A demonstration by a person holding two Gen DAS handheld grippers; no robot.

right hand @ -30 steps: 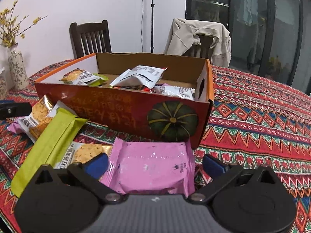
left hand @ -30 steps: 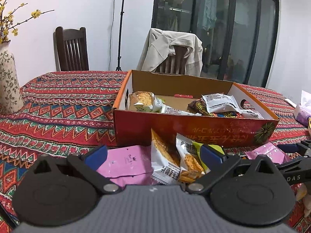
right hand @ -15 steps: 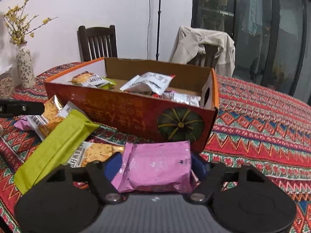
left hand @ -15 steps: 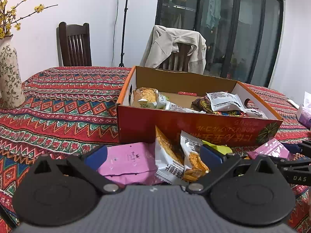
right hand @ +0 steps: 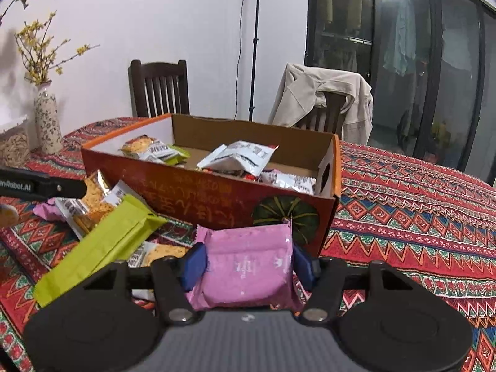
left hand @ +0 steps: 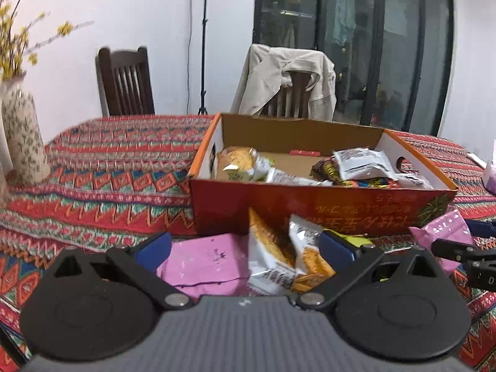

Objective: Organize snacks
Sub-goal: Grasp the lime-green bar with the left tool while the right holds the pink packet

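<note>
The right tool (right hand: 247,263) clamped a pink packet (right hand: 248,266); the left tool (left hand: 245,245), lettered "Robot.AI", stood apart over snacks (left hand: 279,257).

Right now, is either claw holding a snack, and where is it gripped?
The right claw holds a pink snack packet, pinched across its two side edges. The left claw is open and holds nothing.

The cardboard box (right hand: 217,198) sits mid-table (right hand: 403,198), snack packets (right hand: 238,158) inside; loose packets (right hand: 102,241) lie before its front wall; a vase (right hand: 46,124) stands toward the table's left edge; two chairs (right hand: 159,88) behind.
</note>
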